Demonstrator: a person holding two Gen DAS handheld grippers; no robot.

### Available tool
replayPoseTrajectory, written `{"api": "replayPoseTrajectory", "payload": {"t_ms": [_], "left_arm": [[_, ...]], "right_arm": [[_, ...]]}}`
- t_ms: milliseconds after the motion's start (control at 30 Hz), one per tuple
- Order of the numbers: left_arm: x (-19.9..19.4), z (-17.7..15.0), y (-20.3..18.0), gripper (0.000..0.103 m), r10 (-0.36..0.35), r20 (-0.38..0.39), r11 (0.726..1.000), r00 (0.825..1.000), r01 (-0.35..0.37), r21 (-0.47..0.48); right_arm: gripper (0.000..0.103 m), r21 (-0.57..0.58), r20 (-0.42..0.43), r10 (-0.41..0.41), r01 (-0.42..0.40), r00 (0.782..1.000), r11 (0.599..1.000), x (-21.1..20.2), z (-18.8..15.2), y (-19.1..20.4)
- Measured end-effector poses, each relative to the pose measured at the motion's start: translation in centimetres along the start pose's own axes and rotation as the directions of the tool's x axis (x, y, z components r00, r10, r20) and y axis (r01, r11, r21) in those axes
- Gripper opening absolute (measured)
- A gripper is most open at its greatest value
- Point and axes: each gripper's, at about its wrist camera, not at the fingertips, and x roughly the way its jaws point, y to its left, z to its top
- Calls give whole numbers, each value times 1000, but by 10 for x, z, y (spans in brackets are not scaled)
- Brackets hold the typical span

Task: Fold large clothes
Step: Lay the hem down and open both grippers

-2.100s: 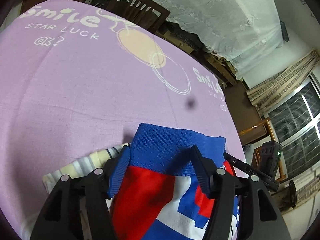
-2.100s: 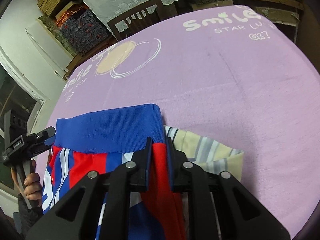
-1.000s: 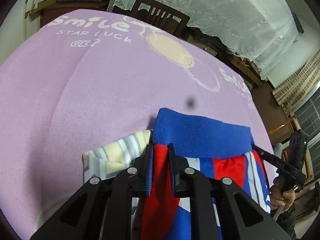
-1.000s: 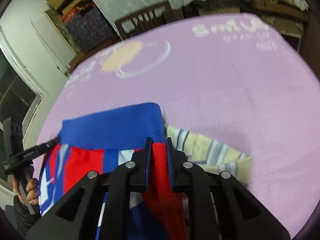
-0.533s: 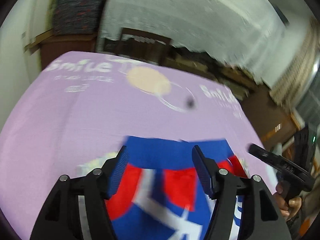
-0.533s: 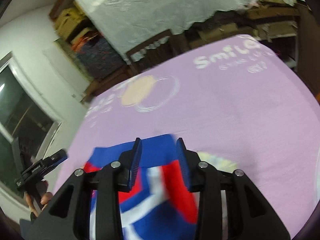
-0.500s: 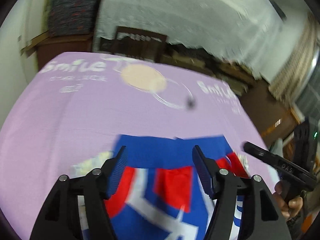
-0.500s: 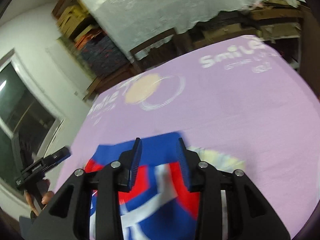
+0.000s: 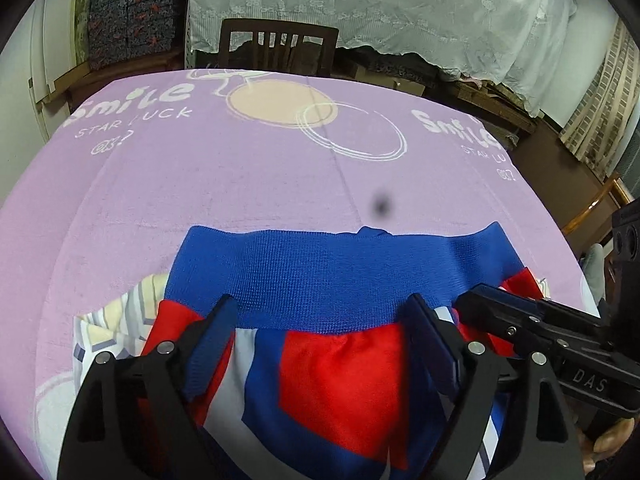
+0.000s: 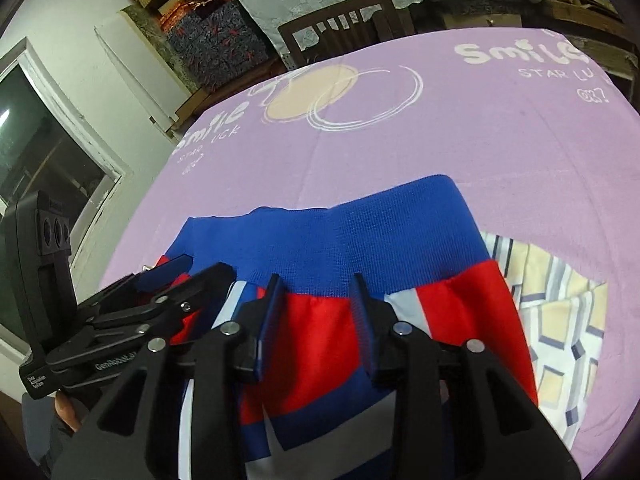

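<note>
A folded red, white and blue garment (image 9: 332,356) with a blue ribbed hem (image 9: 340,268) lies on the purple cloth; it also shows in the right wrist view (image 10: 340,320). My left gripper (image 9: 320,320) is open, its jaws wide apart above the garment just behind the hem. My right gripper (image 10: 316,296) is open and empty above the same garment. The right gripper shows in the left wrist view (image 9: 520,328) at the right, and the left gripper shows in the right wrist view (image 10: 160,292) at the left.
A cream striped cloth (image 9: 120,320) lies under the garment's side; it also shows in the right wrist view (image 10: 560,320). The purple printed tablecloth (image 9: 240,168) covers the table. A wooden chair (image 9: 276,48) stands at the far edge, with a lace-draped pile behind.
Both grippers were shut on the garment's red edges a second ago. They have let go, opened and pulled up, and the garment lies flat.
</note>
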Motion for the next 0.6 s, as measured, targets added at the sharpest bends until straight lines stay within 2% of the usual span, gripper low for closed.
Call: {"api": "replayPoseTrajectory", "payload": {"t_ms": [133,200,267,333,433,600], "left_arm": [[-19,-1,1,84,-8,-19,1000,1000,8,-24],[-40,-6,0,84,-46,0,999,999,46,-23],[-62,-15,-4,84,-39,23,999,999,39,6],[-77,-26,-6,84,-31,29,999,999,31,22],[-94,-48,-8,84,-40,28,999,999,39,25],[-99,-76,-11,84,16,24,998,1000,-17,54]], "right_arm": [[33,1,-11,-14,14,1000,1000,0,3,2],[35,21,-28,-28,29,999,999,-11,0,7],[35,-10,-10,-21,21,1000,1000,-28,-2,16],[35,-54,24,-39,40,999,998,-49,-10,29],[35,-71,43,-18,21,999,997,-74,-27,44],[35,-103,53,-66,71,996,992,-91,-63,56]]}}
